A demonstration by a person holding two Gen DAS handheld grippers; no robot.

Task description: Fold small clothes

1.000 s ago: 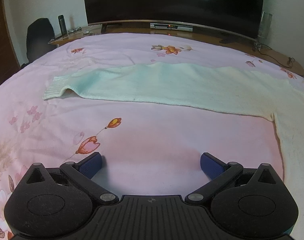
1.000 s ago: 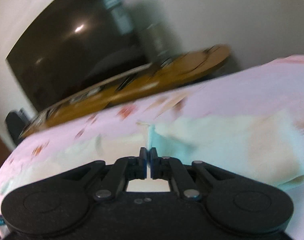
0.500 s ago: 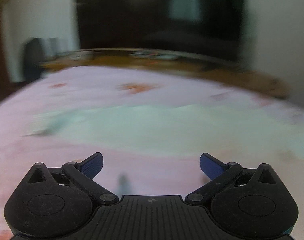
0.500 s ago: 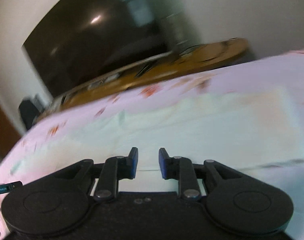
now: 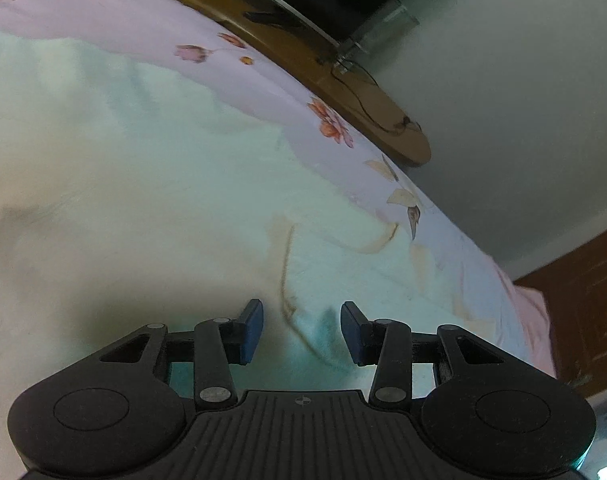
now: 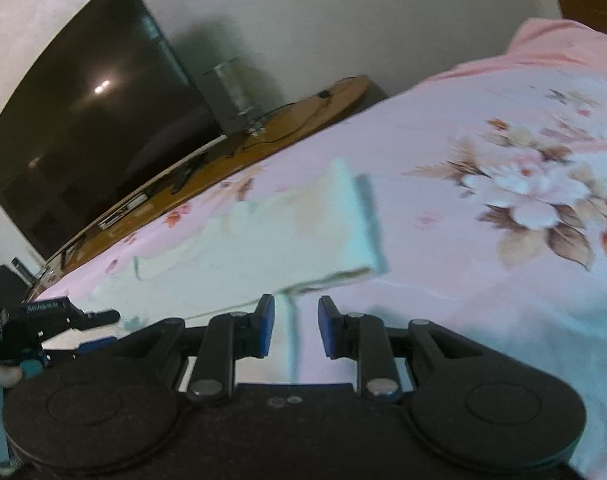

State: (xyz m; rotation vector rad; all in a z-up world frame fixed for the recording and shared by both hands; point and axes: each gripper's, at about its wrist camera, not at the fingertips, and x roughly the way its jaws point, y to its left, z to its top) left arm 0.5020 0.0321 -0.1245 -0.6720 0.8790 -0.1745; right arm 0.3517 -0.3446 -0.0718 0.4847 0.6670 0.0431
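A pale mint and cream knitted sweater (image 5: 143,184) lies spread on the pink floral bedsheet (image 5: 263,68). My left gripper (image 5: 301,332) is open and low over the sweater, its blue pads on either side of a seam or fold line (image 5: 285,276). In the right wrist view the sweater's sleeve (image 6: 303,232) lies across the bedsheet (image 6: 483,280) and ends in a ribbed cuff (image 6: 369,220). My right gripper (image 6: 295,326) is open, with a thin edge of the fabric between its pads. The left gripper (image 6: 63,314) shows at the left edge there.
A large dark TV (image 6: 83,120) stands on a wooden bench (image 6: 263,148) behind the bed, with cables and a clear stand on it. The bench's end (image 5: 383,128) and a grey wall show in the left wrist view. Dark wood furniture (image 5: 583,300) stands at the right.
My left gripper swung right and dropped low over the sweater, its jaws narrower. My right gripper opened, letting go of the fabric, and turned towards the sleeve end.
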